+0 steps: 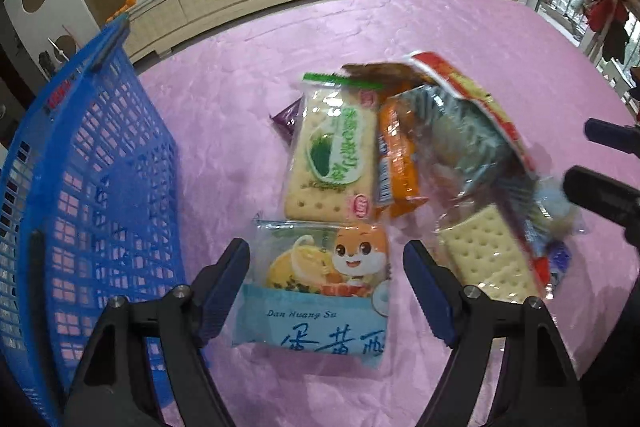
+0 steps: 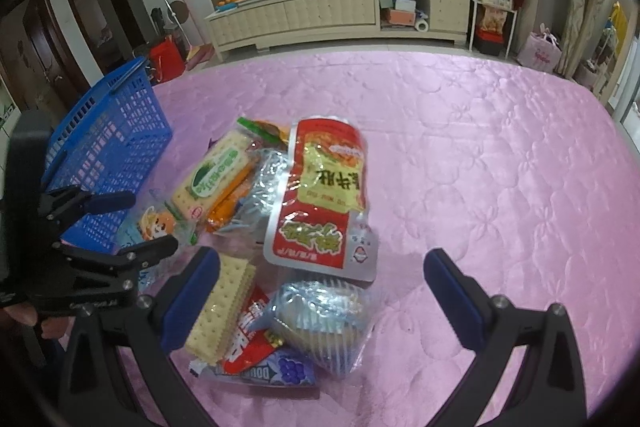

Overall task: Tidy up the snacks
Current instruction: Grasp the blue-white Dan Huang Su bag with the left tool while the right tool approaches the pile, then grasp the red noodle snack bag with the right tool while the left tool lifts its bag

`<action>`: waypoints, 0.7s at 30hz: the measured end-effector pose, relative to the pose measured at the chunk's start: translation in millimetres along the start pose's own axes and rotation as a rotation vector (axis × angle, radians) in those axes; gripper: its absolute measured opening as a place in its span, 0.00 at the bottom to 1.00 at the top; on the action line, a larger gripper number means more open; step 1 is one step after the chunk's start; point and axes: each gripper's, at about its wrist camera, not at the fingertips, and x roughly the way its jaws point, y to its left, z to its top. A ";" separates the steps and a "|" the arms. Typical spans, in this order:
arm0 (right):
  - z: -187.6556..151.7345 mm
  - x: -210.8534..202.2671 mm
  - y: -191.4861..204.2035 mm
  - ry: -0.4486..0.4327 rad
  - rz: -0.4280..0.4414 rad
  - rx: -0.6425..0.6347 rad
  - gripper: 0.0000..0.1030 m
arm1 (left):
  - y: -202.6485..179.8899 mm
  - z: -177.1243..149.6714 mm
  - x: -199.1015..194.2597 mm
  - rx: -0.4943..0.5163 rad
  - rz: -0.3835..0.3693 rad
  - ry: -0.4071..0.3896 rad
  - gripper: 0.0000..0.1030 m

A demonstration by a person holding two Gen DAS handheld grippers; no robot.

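A heap of snack packets lies on the pink tablecloth (image 2: 480, 167). My left gripper (image 1: 326, 259) is open and straddles a light blue pastry packet with a cartoon squirrel (image 1: 320, 299); a gap shows at each pad. Beyond it lie a green cracker packet (image 1: 332, 155), an orange packet (image 1: 396, 163) and a large red pouch (image 2: 324, 195). My right gripper (image 2: 322, 259) stands wide open over a wrapped cupcake (image 2: 320, 315). Its left finger is against a plain cracker packet (image 2: 220, 307). The blue mesh basket (image 1: 92, 187) stands just left of the heap.
A small purple packet (image 1: 286, 119) peeks out behind the green crackers. A blue grape sweet packet (image 2: 288, 371) lies nearest in the right wrist view. The pink cloth stretches bare to the right. A cream cabinet (image 2: 340, 15) stands beyond the table's far edge.
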 end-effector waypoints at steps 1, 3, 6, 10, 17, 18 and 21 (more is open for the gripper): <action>-0.2 0.6 -0.3 0.001 0.002 0.002 1.00 | 1.6 -0.6 2.4 -0.003 -0.004 0.005 0.76; -1.0 1.6 -0.7 0.002 0.005 0.005 1.00 | 3.4 -0.5 7.4 -0.011 -0.018 0.016 0.76; -1.6 3.9 -1.3 0.010 0.015 0.010 1.00 | 6.6 -1.6 11.4 -0.019 -0.029 0.025 0.76; -2.2 6.2 -0.4 0.025 0.030 0.019 1.00 | 8.2 3.0 21.2 -0.025 -0.066 0.040 0.76; 2.6 7.1 -6.8 0.052 0.081 0.070 1.00 | 14.7 -4.9 23.1 -0.101 -0.116 0.040 0.61; 4.1 6.9 -7.4 0.058 0.092 0.075 1.00 | 14.8 -6.8 21.9 -0.108 -0.125 0.033 0.61; 10.9 7.1 -7.7 0.066 0.095 0.072 1.00 | 12.3 -12.1 9.8 -0.118 -0.149 0.010 0.61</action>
